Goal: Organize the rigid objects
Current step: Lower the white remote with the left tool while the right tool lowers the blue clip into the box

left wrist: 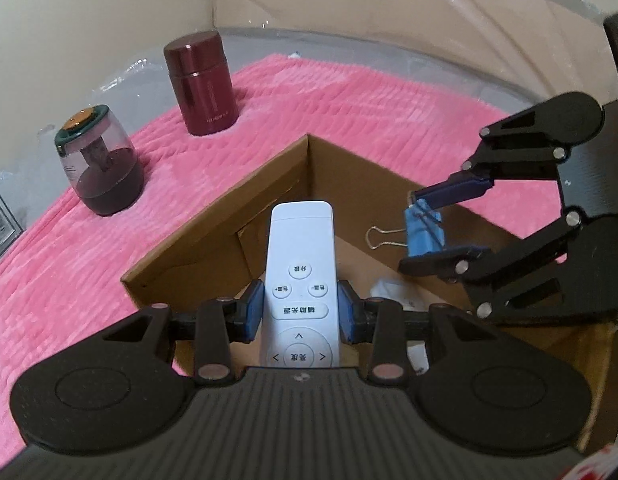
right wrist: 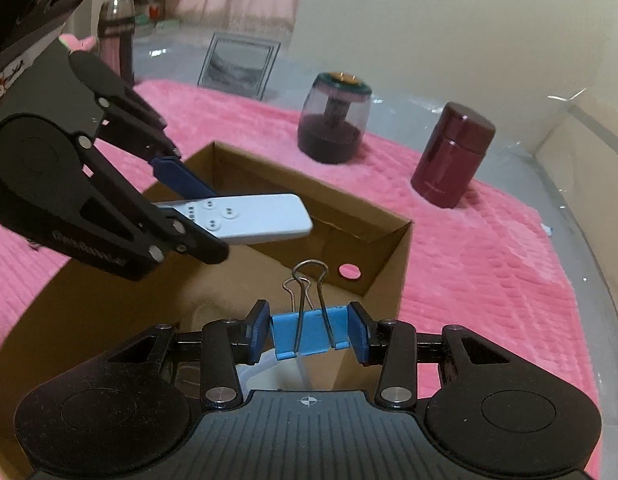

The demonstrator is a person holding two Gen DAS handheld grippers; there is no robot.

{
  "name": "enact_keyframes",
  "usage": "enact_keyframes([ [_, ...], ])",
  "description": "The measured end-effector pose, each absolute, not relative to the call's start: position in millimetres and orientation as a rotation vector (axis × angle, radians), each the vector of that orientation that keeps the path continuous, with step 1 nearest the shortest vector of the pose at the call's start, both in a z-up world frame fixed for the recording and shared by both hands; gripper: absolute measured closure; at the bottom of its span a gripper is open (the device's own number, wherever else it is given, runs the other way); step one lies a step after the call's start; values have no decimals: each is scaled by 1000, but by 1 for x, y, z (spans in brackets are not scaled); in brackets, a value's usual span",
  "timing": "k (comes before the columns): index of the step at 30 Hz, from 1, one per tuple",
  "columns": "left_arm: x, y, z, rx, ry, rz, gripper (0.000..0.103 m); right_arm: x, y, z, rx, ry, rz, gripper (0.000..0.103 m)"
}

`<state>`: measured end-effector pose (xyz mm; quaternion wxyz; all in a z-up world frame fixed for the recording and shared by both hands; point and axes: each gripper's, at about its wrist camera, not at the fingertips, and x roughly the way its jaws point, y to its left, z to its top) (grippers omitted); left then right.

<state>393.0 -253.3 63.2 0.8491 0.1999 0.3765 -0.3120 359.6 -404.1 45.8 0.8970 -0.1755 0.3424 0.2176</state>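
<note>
The remote (left wrist: pixel 300 276) is clamped in the left tool (left wrist: pixel 300 312) and the blue clip (right wrist: pixel 311 332) in the right tool (right wrist: pixel 309 334), both held over the open box (right wrist: pixel 389 220), apparently for dropping inside.

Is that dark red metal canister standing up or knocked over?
Upright. The dark red metal canister stands on its base on the pink fluffy cloth, lid on top, in both views.
</note>
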Motion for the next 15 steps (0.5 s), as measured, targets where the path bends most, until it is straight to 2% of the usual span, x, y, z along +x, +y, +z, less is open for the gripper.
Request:
enact_keyframes([
  [15,434,-257,23,459,902,-598,70,430,-372,6,-486,872,453,64],
])
